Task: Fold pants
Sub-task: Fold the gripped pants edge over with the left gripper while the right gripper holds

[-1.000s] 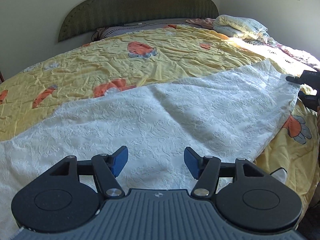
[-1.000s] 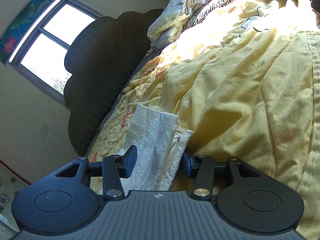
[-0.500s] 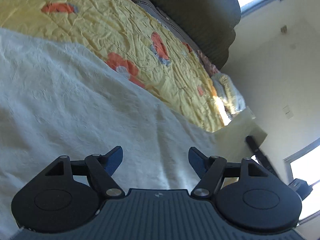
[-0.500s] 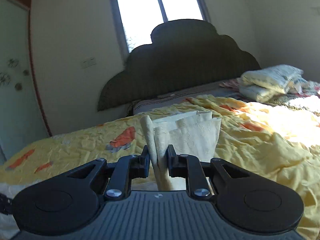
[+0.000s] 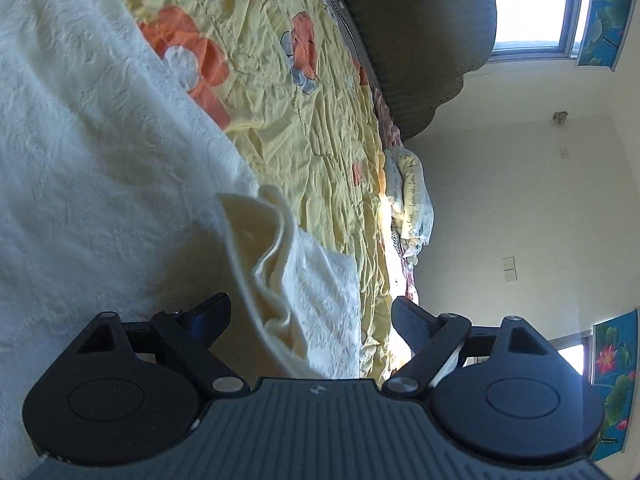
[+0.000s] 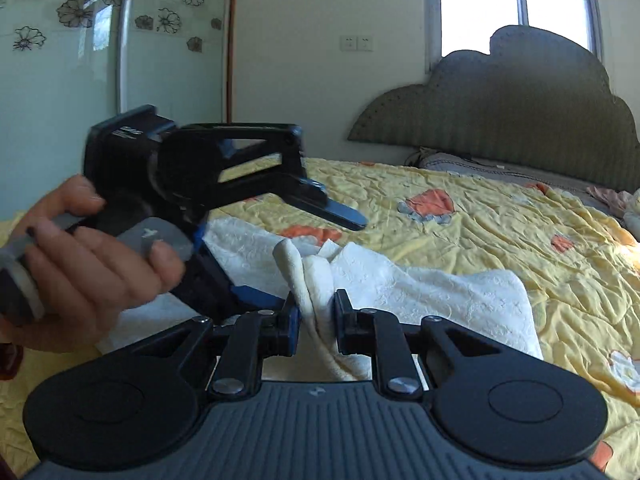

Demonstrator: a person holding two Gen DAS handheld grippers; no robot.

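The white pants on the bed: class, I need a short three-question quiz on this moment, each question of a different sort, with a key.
1. True or false: the right hand-held gripper is shut on a bunched edge of the white pants.
2. Multiple choice: the left hand-held gripper is (a) clamped on the headboard, (b) open, with the fold of the pants between its fingers but not pressed, (c) out of sight.
3. Short answer: what lies under the pants?

Key
1. True.
2. b; its jaws have just been opening.
3. A yellow quilt with orange prints, spread on the bed.
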